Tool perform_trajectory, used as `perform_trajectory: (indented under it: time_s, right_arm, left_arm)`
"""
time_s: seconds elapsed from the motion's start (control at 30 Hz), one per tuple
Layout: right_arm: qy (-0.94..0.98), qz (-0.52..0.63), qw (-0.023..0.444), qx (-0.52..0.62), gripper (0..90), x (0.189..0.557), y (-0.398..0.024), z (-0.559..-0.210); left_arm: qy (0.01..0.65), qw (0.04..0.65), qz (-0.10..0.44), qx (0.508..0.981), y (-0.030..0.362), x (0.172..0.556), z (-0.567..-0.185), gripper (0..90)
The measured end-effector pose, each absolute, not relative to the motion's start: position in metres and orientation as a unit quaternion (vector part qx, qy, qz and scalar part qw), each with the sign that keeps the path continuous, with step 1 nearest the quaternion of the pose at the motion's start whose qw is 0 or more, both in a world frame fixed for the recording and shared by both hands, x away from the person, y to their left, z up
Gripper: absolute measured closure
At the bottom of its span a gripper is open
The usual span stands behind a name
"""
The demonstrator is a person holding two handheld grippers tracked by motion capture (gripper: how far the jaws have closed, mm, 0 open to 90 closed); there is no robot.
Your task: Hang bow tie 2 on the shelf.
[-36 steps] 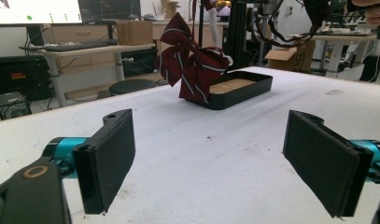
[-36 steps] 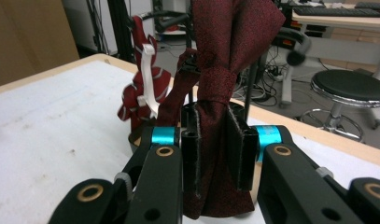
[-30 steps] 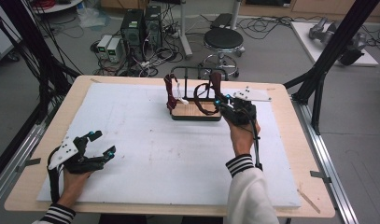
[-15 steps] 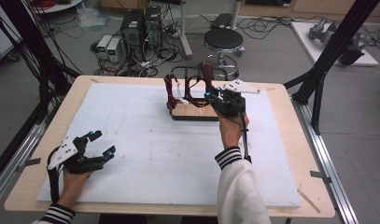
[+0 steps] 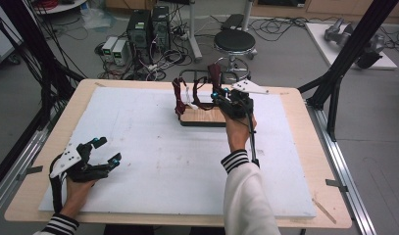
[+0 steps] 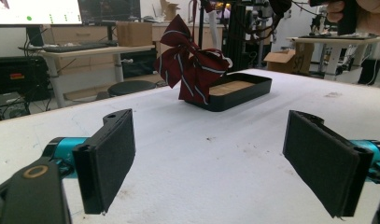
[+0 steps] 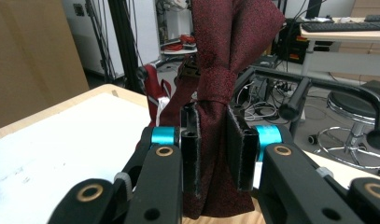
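The plain dark-red bow tie (image 7: pixel 225 60) hangs at the rack (image 5: pixel 199 78) over the wooden tray (image 5: pixel 202 116), right tongs (image 7: pixel 211 140) clamped on its knot. Lift it straight, clear of the striped bow (image 6: pixel 192 65). Left tongs (image 6: pixel 220 158) rest apart, well away from the tray. No readable writing.

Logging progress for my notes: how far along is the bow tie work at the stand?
Done: the right hand-held gripper has shut on a dark red bow tie at the rack. In hand: that grip. Left: the striped bow tie hangs untouched; the left hand-held gripper waits open, apart.
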State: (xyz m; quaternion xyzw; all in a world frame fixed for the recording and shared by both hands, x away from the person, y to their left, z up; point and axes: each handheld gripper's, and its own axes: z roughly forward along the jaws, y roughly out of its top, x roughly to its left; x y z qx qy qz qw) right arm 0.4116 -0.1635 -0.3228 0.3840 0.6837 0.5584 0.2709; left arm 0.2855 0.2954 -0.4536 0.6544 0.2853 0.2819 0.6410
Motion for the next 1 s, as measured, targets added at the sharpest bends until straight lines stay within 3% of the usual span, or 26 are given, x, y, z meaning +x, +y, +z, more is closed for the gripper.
perform_trajectory:
  time_s: [1.0]
  right_arm:
    - [0.672,0.561,0.239,0.42,77.4,0.438,-0.161,-0.342]
  left_arm:
    - [0.285,0.644,0.281,0.652,0.296,0.285,-0.454,17.3]
